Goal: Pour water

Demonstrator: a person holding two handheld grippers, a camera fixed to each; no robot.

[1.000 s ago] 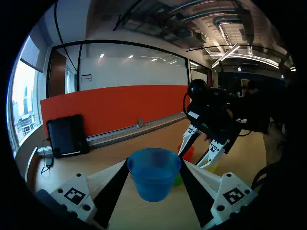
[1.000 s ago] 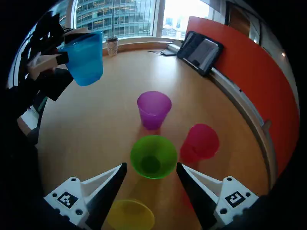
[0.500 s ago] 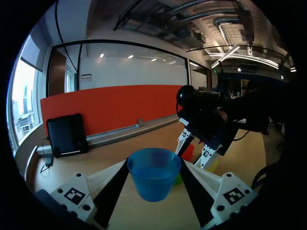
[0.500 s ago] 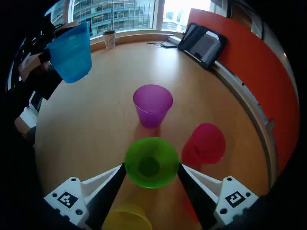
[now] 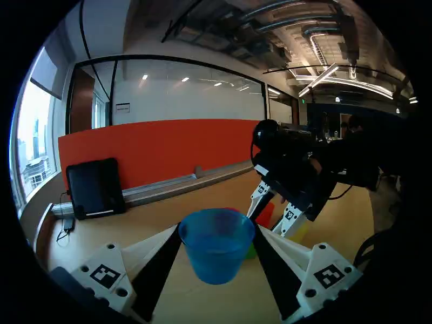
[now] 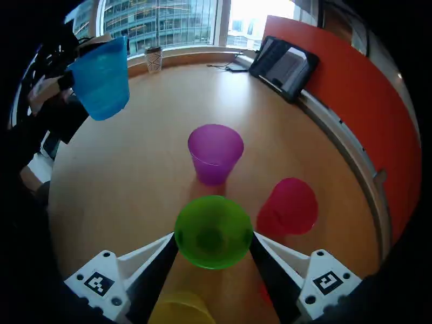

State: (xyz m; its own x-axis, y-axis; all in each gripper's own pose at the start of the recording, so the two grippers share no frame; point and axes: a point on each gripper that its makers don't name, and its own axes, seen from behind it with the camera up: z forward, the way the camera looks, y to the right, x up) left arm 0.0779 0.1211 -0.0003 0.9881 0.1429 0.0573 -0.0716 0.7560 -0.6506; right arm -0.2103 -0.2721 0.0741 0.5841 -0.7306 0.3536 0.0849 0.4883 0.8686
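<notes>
My left gripper is shut on a blue cup, held upright in the air; liquid seems to fill its lower part. In the right gripper view the blue cup hangs at the upper left. My right gripper is shut on a green cup, its fingers pressing on both sides of the rim. On the wooden table beyond stand a purple cup and a red cup. A yellow cup sits below the green one. In the left gripper view, the right gripper points down at the cups.
A black tablet case leans on the orange wall at the table's far edge. A paper coffee cup stands by the windows. A person's dark sleeve reaches in behind the right gripper.
My right gripper has moved in on the green cup, and its fingers now press on the rim. The blue cup has stayed raised in my left gripper.
</notes>
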